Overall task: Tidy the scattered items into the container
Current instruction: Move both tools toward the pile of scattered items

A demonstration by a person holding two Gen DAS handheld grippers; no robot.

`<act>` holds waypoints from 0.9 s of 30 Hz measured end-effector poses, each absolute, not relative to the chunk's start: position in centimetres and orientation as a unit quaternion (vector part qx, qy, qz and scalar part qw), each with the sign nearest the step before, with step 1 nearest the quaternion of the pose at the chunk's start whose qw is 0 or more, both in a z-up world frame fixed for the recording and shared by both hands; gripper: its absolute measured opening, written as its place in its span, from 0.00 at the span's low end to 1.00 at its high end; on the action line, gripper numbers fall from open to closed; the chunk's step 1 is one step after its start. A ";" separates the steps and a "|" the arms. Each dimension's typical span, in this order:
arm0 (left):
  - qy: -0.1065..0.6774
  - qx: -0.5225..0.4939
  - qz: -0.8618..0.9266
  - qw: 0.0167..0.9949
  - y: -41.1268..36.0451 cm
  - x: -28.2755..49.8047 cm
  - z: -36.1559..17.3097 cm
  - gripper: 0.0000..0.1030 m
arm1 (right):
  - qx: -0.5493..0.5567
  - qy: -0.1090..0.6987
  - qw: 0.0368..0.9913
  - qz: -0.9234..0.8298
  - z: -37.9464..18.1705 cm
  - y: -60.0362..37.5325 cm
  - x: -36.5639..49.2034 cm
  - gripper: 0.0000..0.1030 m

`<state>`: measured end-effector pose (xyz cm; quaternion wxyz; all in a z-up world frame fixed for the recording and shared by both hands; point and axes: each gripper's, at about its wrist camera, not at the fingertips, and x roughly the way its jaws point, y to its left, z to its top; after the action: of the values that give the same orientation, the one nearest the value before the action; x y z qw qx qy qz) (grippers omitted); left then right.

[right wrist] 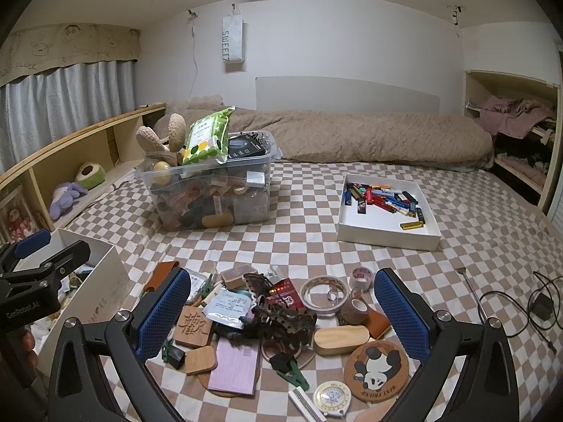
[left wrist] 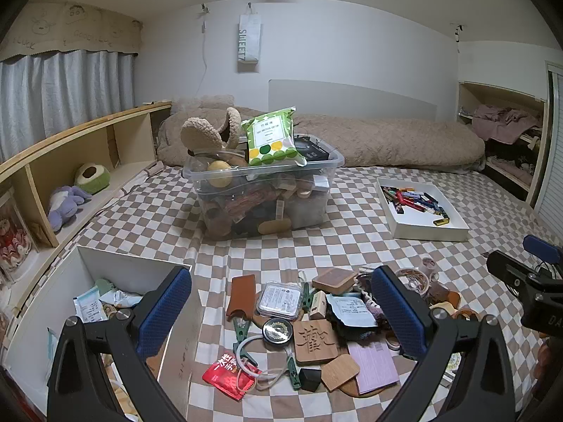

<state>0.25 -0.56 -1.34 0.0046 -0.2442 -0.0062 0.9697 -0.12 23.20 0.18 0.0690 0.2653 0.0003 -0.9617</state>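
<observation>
A pile of small items lies on the checkered bedspread: a carved wooden square (left wrist: pixel 315 341) (right wrist: pixel 194 326), a red packet (left wrist: pixel 228 376), a clear flat case (left wrist: pixel 279 299), a panda coaster (right wrist: pixel 376 369), tape rolls (right wrist: pixel 325 295) and green clips. A white cardboard box (left wrist: pixel 70 281) (right wrist: pixel 102 281) with a few packets inside stands at the left. My left gripper (left wrist: pixel 281 316) is open and empty above the pile, its left finger over the box's edge. My right gripper (right wrist: pixel 281 316) is open and empty above the pile.
A full clear plastic bin (left wrist: pixel 264 190) (right wrist: pixel 211 190) stands further back. A white tray (left wrist: pixel 422 211) (right wrist: pixel 387 211) of lighters sits to the right. A rolled blanket (right wrist: pixel 352 137) lies along the wall. Shelves (left wrist: pixel 70 176) run along the left. A black cable (right wrist: pixel 535 302) lies at the right.
</observation>
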 end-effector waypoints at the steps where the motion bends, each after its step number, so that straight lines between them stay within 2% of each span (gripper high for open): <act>1: -0.006 -0.245 0.970 0.005 -0.6 0.3 -1.4 1.00 | 0.265 0.000 0.069 -0.962 0.2 23.2 -0.1 1.00; 15: -0.009 -0.249 0.969 0.002 -0.5 0.2 -1.8 1.00 | 0.267 -0.004 0.068 -0.961 0.2 23.5 -0.3 1.00; 27: -0.046 -0.225 0.972 -0.038 -1.9 0.3 -0.7 1.00 | 0.252 -0.040 0.059 -0.965 0.6 25.2 -0.5 1.00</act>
<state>0.34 -1.89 -0.66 -0.0385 -0.2254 -0.0459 0.9724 -0.53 25.18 0.56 0.0594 0.2517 -0.0399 -0.9652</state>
